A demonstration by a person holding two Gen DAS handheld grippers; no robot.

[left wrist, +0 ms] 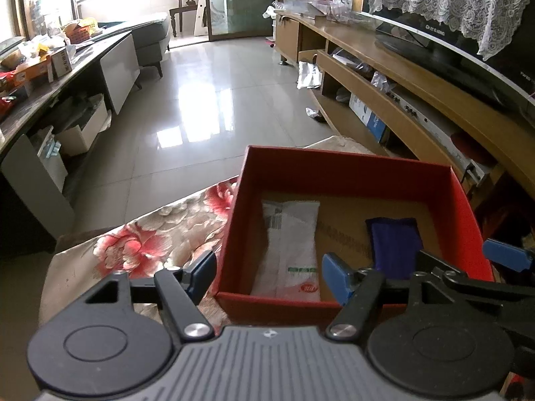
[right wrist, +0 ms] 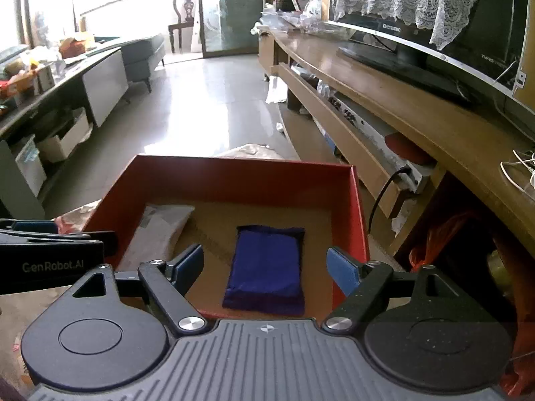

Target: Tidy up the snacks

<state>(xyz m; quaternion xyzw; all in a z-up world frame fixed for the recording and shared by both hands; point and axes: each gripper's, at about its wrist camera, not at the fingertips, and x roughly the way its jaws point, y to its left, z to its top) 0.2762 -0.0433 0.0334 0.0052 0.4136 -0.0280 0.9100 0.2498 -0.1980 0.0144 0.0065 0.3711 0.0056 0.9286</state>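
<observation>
Red card walls frame an open box (right wrist: pixel 357 220) with a plain brown floor, sitting on the flower-patterned bench (left wrist: pixel 160 234). Inside lie two flat snack packets, well apart — a white packet (left wrist: pixel 291 250) with a barcode and green and red print at the left, a deep blue packet (right wrist: pixel 267 264) at the right. The left gripper (left wrist: pixel 269 277) and right gripper (right wrist: pixel 265 267) hover over them, jaws parted, gripping nothing.
</observation>
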